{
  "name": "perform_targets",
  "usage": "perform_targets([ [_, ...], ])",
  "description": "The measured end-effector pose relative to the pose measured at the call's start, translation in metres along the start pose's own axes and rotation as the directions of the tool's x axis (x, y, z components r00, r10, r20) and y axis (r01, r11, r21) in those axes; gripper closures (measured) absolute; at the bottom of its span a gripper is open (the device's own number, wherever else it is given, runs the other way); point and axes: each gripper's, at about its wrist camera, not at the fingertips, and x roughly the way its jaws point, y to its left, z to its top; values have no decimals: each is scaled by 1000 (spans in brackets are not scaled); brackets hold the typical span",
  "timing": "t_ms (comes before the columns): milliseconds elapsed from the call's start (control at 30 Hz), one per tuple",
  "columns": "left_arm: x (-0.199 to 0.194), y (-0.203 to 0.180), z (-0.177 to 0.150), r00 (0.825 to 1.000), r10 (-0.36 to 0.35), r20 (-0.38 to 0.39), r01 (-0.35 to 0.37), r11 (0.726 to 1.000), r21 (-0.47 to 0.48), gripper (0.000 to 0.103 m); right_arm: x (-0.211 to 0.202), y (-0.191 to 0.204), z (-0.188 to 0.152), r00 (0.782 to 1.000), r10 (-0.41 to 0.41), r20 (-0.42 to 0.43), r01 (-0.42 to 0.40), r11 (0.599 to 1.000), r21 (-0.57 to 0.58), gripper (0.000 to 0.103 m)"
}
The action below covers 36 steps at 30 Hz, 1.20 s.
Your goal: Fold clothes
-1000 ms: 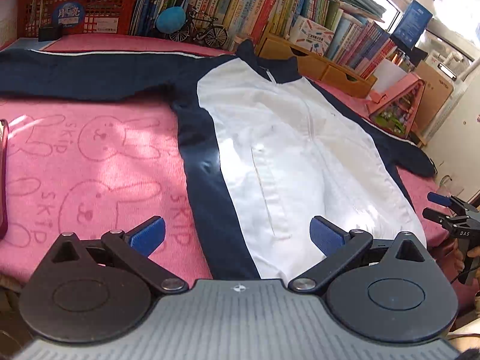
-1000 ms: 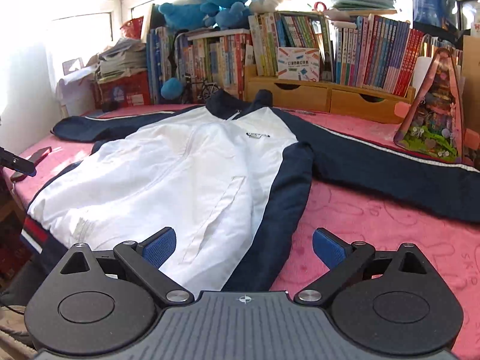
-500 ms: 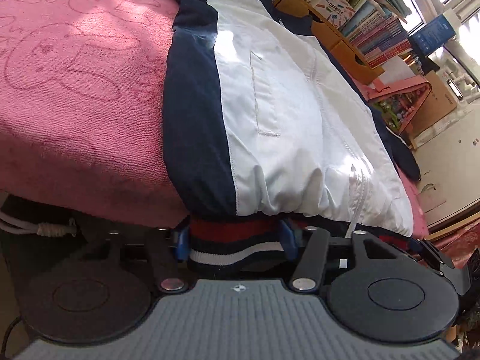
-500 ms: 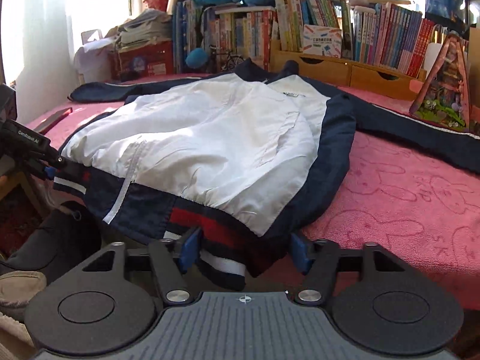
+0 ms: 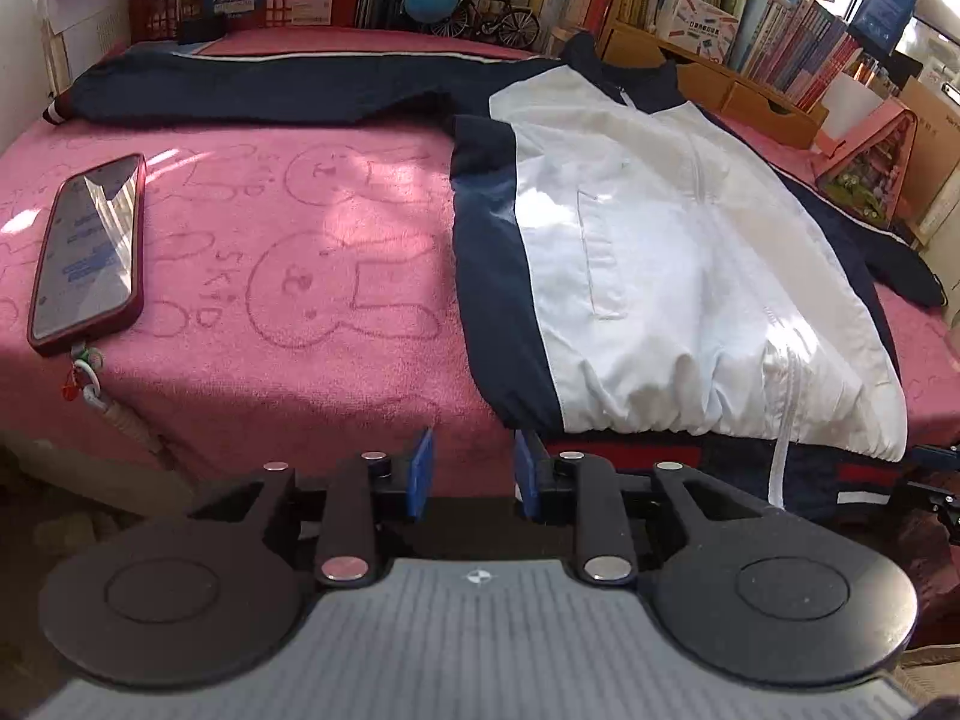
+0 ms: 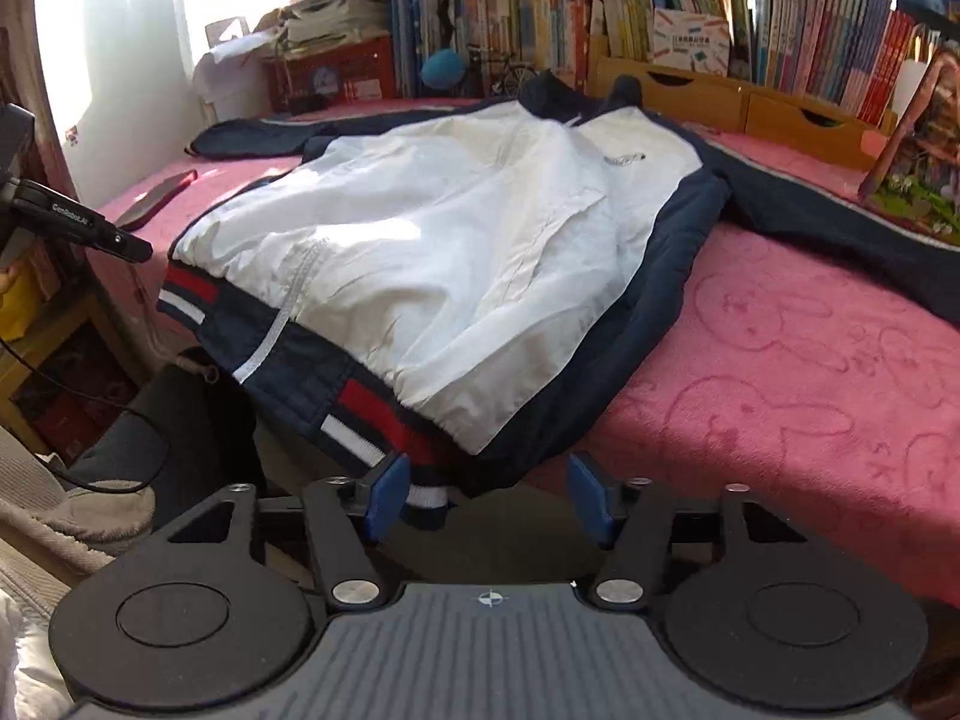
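Left gripper [image 5: 471,474] at the near edge of the pink blanket [image 5: 300,276], blue pads apart, nothing between. White-and-navy jacket [image 5: 660,264] spread toward the right edge, hem overhanging. Red-cased phone [image 5: 90,246] near the left edge.

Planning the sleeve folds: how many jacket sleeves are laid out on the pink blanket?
2. One sleeve stretches left along the back edge, towards the red crate; the other sleeve stretches right, past the wooden drawers.
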Motion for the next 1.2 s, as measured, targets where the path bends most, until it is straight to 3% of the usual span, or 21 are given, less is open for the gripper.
perform_targets([
  [33, -1, -8, 13, 999, -8, 51, 6, 999, 38, 55, -6, -6, 13, 998, -19, 62, 19, 1000, 0, 11],
  [67, 1, -16, 25, 996, -11, 92, 4, 997, 79, 49, -8, -13, 27, 992, -32, 125, 32, 999, 7, 11],
  [133, 20, -39, 44, 989, 0, 150, -25, 987, 159, 28, 5, -18, 55, 979, -66, 195, 65, 998, 11, 11],
  [233, 59, -63, 71, 981, 35, 192, -77, 973, 216, 19, 55, -10, 97, 968, -101, 230, 106, 994, -7, 11],
  [300, 80, -47, 87, 981, 68, 180, -95, 985, 145, 13, 95, -4, 122, 974, -91, 207, 95, 995, -13, 11],
  [367, 92, -10, 105, 984, 89, 151, -91, 996, 3, 13, 132, 0, 143, 980, -80, 183, 85, 996, -22, 11],
  [433, 96, 38, 119, 984, 121, 130, -99, 982, -161, 13, 163, 4, 158, 983, -81, 162, 87, 996, -32, 11],
  [533, 94, 123, 143, 960, 260, 109, -199, 900, -388, 13, 200, 6, 172, 988, -85, 129, 90, 995, -38, 11],
  [633, 92, 190, 170, 896, 439, 63, -361, 806, -468, 13, 224, 6, 180, 990, -103, 101, 108, 993, -46, 11],
  [667, 94, 210, 176, 889, 455, 53, -371, 783, -498, 13, 230, 4, 181, 990, -109, 92, 114, 992, -48, 11],
  [767, 104, 267, 187, 891, 453, 35, -344, 722, -600, 12, 247, -1, 183, 990, -122, 65, 125, 991, -45, 11],
  [833, 120, 297, 189, 902, 433, 7, -318, 675, -666, 12, 255, -4, 186, 990, -134, 53, 136, 990, -41, 11],
  [900, 131, 305, 190, 894, 448, 28, -308, 658, -687, 9, 263, -6, 189, 988, -146, 41, 148, 988, -38, 11],
  [967, 140, 308, 191, 880, 471, 58, -301, 649, -699, 35, 269, -6, 195, 987, -158, 38, 159, 986, -42, 11],
  [1000, 140, 309, 194, 872, 483, 77, -299, 650, -698, 69, 272, -5, 198, 986, -162, 40, 164, 985, -45, 11],
  [1033, 137, 310, 199, 863, 495, 96, -298, 655, -694, 90, 276, -4, 202, 986, -161, 44, 163, 985, -48, 10],
  [1100, 131, 312, 208, 845, 518, 136, -297, 665, -685, 96, 284, 0, 210, 988, -149, 49, 152, 987, -53, 10],
  [1200, 122, 315, 221, 813, 549, 195, -297, 679, -672, 97, 301, 13, 222, 990, -129, 51, 132, 988, -75, 10],
])
